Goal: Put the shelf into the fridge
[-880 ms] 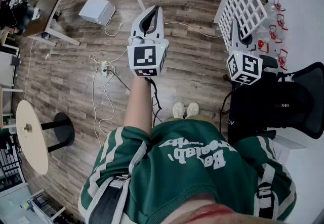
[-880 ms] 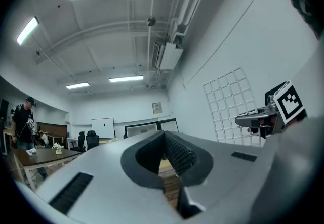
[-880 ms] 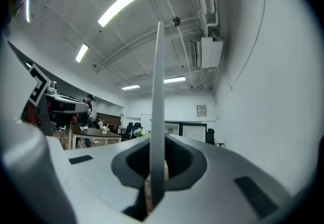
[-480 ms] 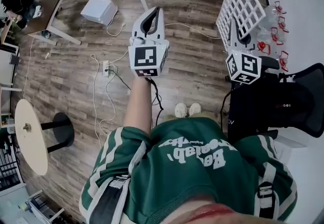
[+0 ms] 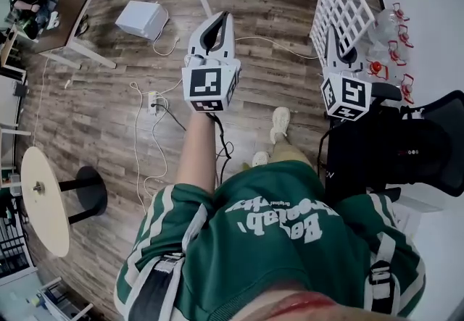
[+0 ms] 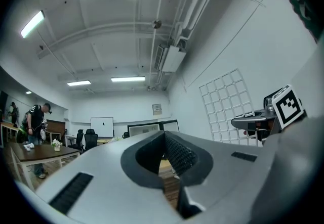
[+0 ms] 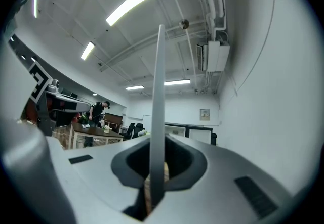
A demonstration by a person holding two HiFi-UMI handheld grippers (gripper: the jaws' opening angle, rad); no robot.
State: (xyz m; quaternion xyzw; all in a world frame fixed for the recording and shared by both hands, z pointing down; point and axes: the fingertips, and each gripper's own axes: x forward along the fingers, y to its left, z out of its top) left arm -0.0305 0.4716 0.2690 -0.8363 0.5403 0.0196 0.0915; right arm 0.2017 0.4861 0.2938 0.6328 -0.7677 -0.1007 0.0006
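Shelf [image 5: 341, 1] on edge, forward from right gripper [image 5: 333, 40]

The shelf [image 5: 346, 1] is a white grid of square openings, and the left tool [image 5: 221, 19] and right tool [image 5: 333, 35] are pale grey with black ribbed pads, each bearing a cube of black-and-white square markers. The floor [image 5: 94, 102] is brown wood planking, streaked darker and lighter, with white cables [image 5: 138, 140] and a white box [image 5: 141, 17] on it. The shirt [image 5: 268, 254] is green with white stripes and white lettering, the shoes [image 5: 279, 122] are white, the chair [image 5: 413, 149] is black, and the clips [image 5: 375, 66] are red.
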